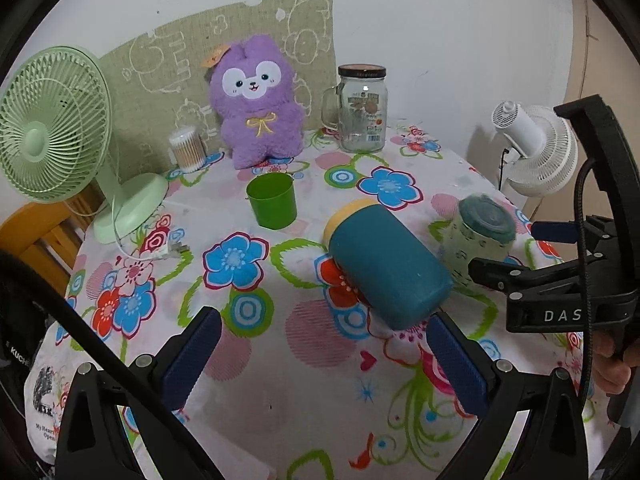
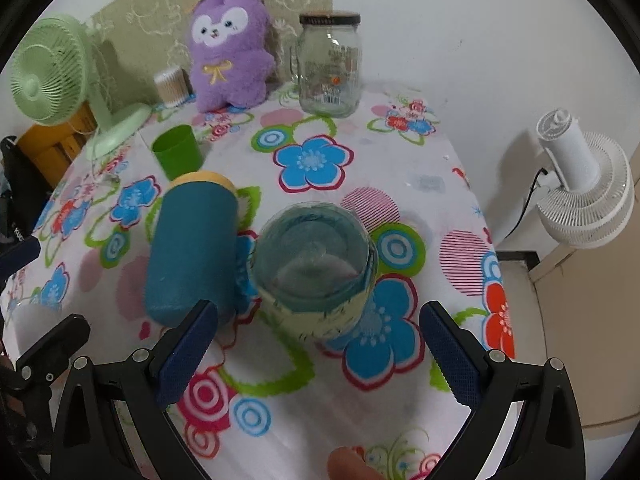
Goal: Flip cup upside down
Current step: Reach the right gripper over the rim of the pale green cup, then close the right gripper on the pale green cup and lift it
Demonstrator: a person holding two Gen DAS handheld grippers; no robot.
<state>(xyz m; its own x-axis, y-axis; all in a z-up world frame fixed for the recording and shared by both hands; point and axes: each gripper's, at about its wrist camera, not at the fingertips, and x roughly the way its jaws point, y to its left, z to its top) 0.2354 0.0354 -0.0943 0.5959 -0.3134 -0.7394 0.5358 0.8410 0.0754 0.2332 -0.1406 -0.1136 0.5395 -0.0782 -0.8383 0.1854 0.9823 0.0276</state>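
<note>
The right gripper (image 2: pixel 316 344) is spread wide w/ nothing between its blue textured pads (image 2: pixel 188 354), hovering just short of the pale green patterned cup with a clear glassy body (image 2: pixel 316 276). The cup stands on the floral tablecloth (image 2: pixel 400 360) w/ its long axis roughly vertical, leaning a little toward the camera; the round end on top faces up, but motion blur makes it hard to tell whether that end is the mouth or the base. It sits centred between the two pads, not touching either. In the left wrist view the same cup (image 1: pixel 480 236) is right of centre, its dark teal top end up, w/ the right gripper's black frame (image 1: pixel 560 276) partly in front of it. The left gripper (image 1: pixel 320 360) is likewise wide open and empty, low over the cloth. Just beside the cup lies a teal cylindrical bottle with a yellow cap (image 1: pixel 384 264), on its side, cap end toward the back of the table, base near the left gripper's right-hand pad (image 1: pixel 456 364); it crowds the cup's left flank. Further back: a small green plastic cup (image 1: pixel 272 200) upright, a purple plush rabbit (image 1: pixel 256 116), a clear glass mason jar with a handle and dark lid (image 1: pixel 362 108), a tub of cotton swabs (image 1: pixel 186 148), a mint-green desk fan (image 1: pixel 52 128) and a white fan (image 1: pixel 536 148) off the table's right edge.
</note>
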